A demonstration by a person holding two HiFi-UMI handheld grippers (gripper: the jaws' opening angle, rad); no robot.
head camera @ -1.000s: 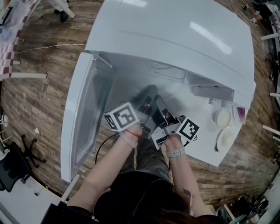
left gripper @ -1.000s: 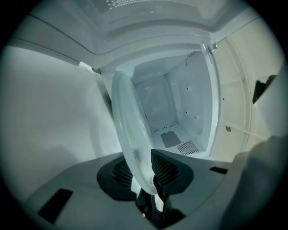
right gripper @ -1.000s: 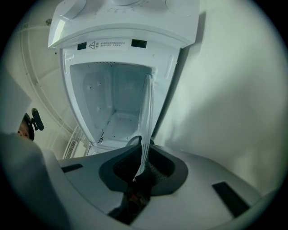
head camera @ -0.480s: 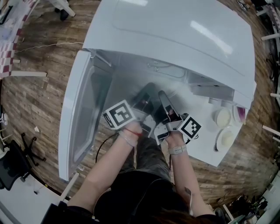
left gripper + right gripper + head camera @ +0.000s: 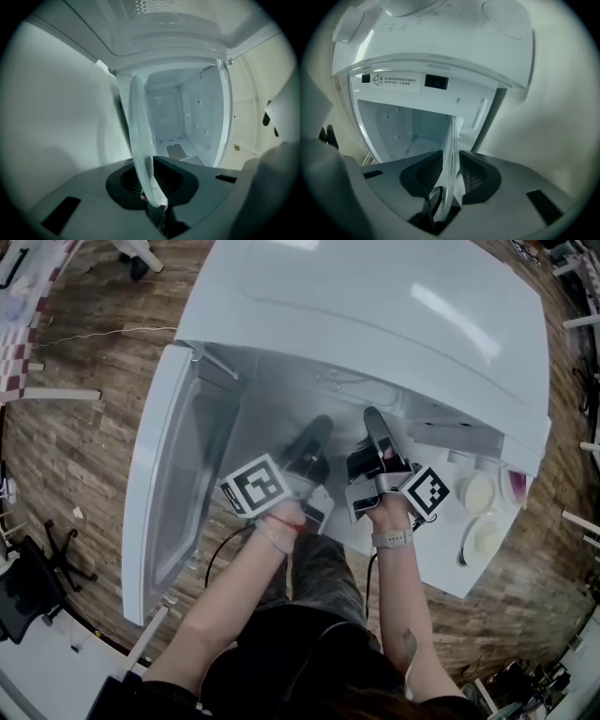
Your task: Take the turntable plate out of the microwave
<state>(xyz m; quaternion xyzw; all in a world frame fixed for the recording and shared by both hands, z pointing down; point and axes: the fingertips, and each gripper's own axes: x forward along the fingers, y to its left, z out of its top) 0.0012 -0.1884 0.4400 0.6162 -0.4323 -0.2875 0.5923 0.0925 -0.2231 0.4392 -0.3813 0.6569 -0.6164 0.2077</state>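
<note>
As the left tool (image 5: pixel 146 182) pinches the turntable plate (image 5: pixel 138 126), the right tool (image 5: pixel 450 176), just spread, straddles it.

Clear turntable plate (image 5: pixel 139 136) upright before microwave (image 5: pixel 375 315)

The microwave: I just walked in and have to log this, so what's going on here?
A person with a gripper in each hand is taking the glass plate out of the open microwave. The left gripper is clamped on the plate's rim, just in front of the opening. The right gripper has just been opening its jaws; the rim sits between them, but the pads do not press on it. The door stands wide open on the left.
</note>
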